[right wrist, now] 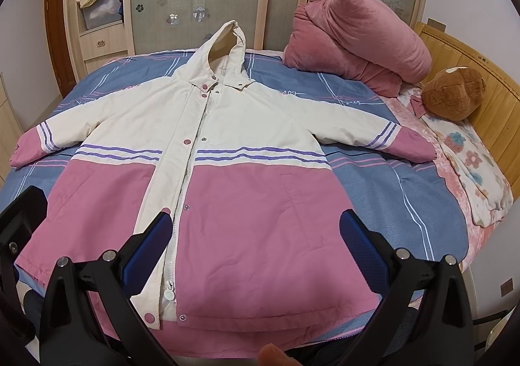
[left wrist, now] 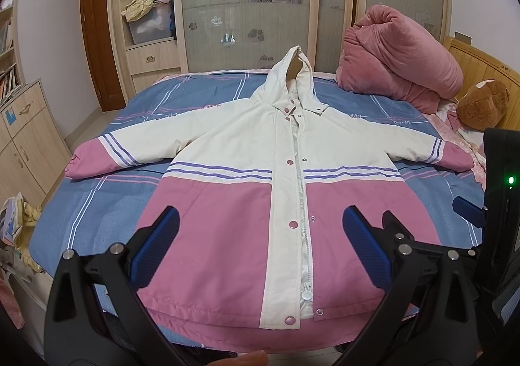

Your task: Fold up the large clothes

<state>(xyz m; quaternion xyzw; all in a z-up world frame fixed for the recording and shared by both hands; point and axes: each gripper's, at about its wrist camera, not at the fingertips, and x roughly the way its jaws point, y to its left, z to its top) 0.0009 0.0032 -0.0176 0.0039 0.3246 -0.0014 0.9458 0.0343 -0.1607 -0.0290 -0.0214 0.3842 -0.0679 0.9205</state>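
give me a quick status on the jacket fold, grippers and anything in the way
Left gripper and right gripper open, empty, above the hem. Jacket flat on the bed, sleeves spread, unfolded. Pink quilt and plush toy off to the side.

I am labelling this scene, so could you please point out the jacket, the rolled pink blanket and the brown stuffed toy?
jacket (left wrist: pixel 227 229): left wrist view, on its pink lower front panel.
rolled pink blanket (right wrist: pixel 360 44): right wrist view, on the middle of the roll.
brown stuffed toy (right wrist: pixel 455 96): right wrist view, on its furry body.
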